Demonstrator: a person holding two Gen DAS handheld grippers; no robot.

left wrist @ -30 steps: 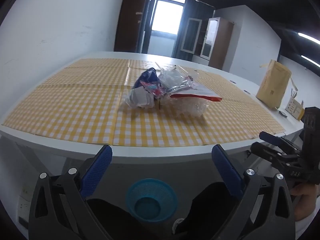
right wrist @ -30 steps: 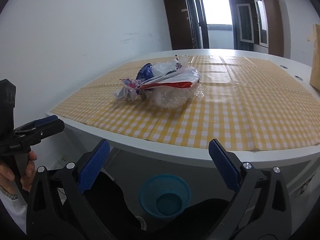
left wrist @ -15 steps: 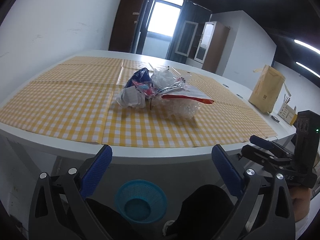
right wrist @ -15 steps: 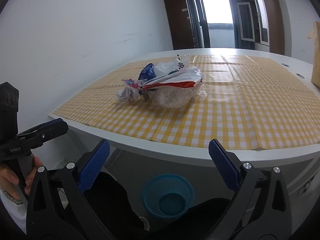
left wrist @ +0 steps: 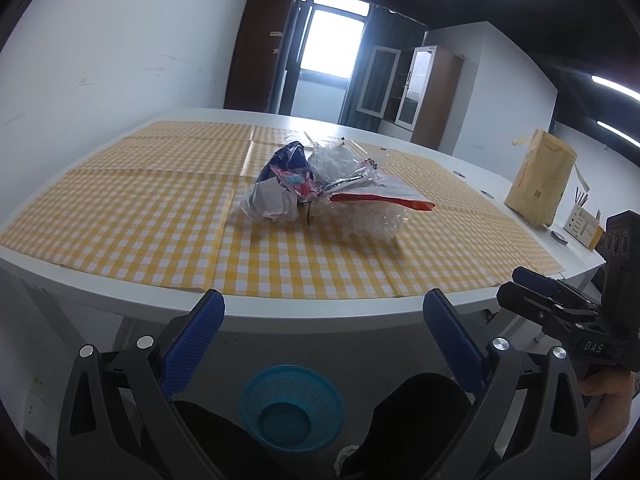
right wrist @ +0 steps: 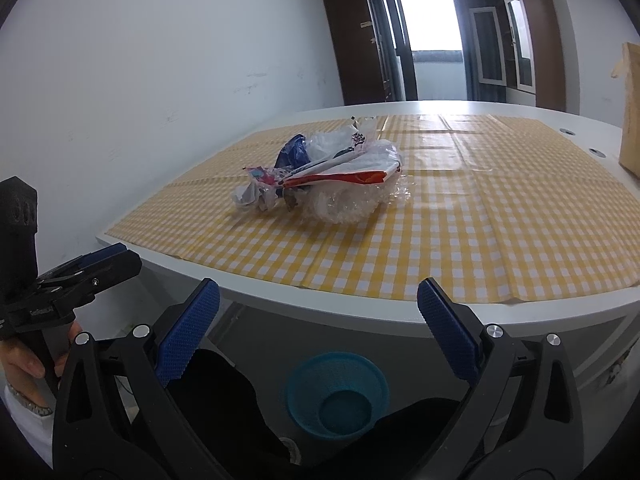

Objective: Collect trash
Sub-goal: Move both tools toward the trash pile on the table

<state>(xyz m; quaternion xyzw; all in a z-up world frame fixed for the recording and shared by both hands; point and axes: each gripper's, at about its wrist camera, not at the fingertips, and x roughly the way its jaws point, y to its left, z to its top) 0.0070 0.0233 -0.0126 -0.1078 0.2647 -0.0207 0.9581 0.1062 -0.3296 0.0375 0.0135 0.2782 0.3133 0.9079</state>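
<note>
Nothing collected yet: trash pile sits mid-bench, blue bin below empty, both claws apart w/ nothing held.

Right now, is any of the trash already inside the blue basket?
No, the blue basket on the floor looks empty, and the trash pile sits on the checkered tablecloth.

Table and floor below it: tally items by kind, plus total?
Trash pile: 1 heap, pieces too tangled to count
Brown paper bag: 1
Pen holder box: 1
Blue basket on the floor: 1
Total: 4
</note>
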